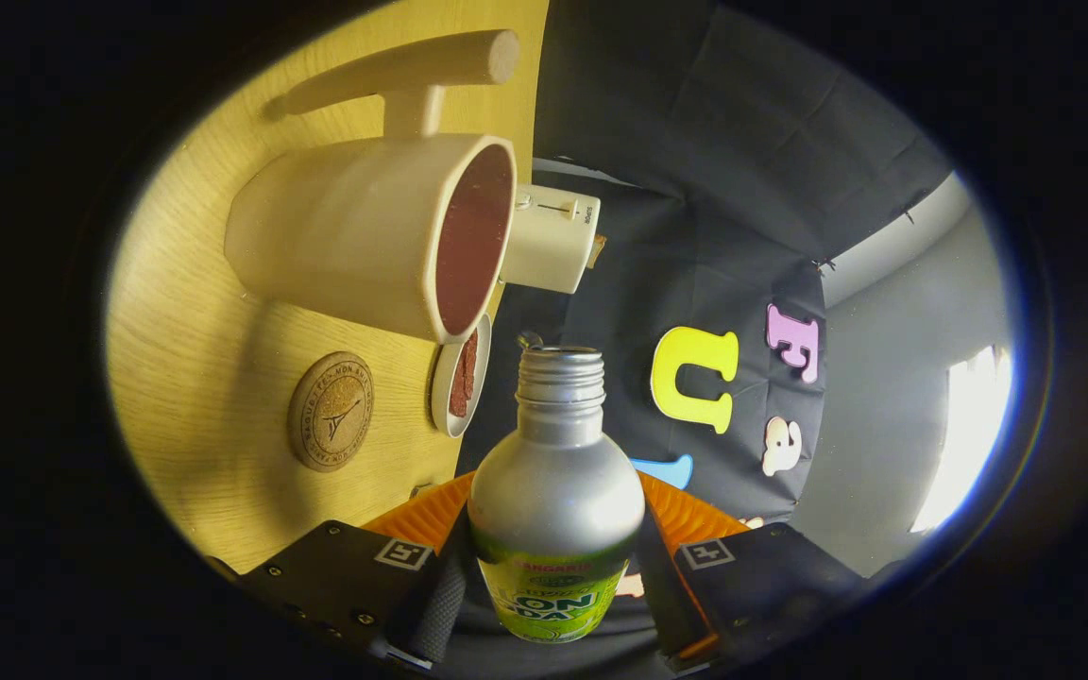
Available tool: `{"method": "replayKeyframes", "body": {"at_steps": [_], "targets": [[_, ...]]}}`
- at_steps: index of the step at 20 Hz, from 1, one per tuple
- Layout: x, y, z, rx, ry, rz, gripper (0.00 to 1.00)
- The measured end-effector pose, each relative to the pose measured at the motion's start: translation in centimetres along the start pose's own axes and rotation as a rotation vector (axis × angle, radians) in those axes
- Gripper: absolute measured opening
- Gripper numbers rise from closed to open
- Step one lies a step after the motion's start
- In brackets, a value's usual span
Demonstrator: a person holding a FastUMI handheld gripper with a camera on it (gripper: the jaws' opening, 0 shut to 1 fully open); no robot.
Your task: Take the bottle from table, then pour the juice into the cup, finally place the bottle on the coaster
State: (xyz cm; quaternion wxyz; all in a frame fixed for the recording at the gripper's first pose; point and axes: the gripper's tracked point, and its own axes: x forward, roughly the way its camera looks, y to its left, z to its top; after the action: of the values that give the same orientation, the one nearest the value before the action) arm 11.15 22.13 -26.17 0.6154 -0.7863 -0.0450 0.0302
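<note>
So we're in the pour step right now, as far as we can judge: the whole view is rolled hard over, with the wooden table (223,312) standing like a wall beside the fingers, which tells us the gripper (553,604) is tipped on its side with the bottle (555,501) in it. The bottle sits right between the two fingers, silver shoulder and threaded neck pointing ahead, cap off, green label down by the pads. Both fingers look pressed against its sides, so we'd call that a firm clamp on the bottle, not a loose hover. The cup (365,236) is just beyond the bottle's mouth and off to the table side, and its inside already looks dark reddish, so there seems to be juice in there, though we can't tell how full. There's a small dish (457,378) near the cup's rim with the same reddish stuff in it. We can't make out any stream leaving the mouth. The round cork coaster (331,411) lies bare on the table, near the cup, apart from it. Next move, we reckon: roll the bottle back upright without slopping, carry it over to the coaster, set it down square on the cork, then let go.
</note>
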Motion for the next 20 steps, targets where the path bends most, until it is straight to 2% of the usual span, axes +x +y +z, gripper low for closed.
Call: {"method": "replayKeyframes", "body": {"at_steps": [20], "targets": [[0.0, -3.2, -0.9, -0.101, -0.011, -0.058, 0.8]]}}
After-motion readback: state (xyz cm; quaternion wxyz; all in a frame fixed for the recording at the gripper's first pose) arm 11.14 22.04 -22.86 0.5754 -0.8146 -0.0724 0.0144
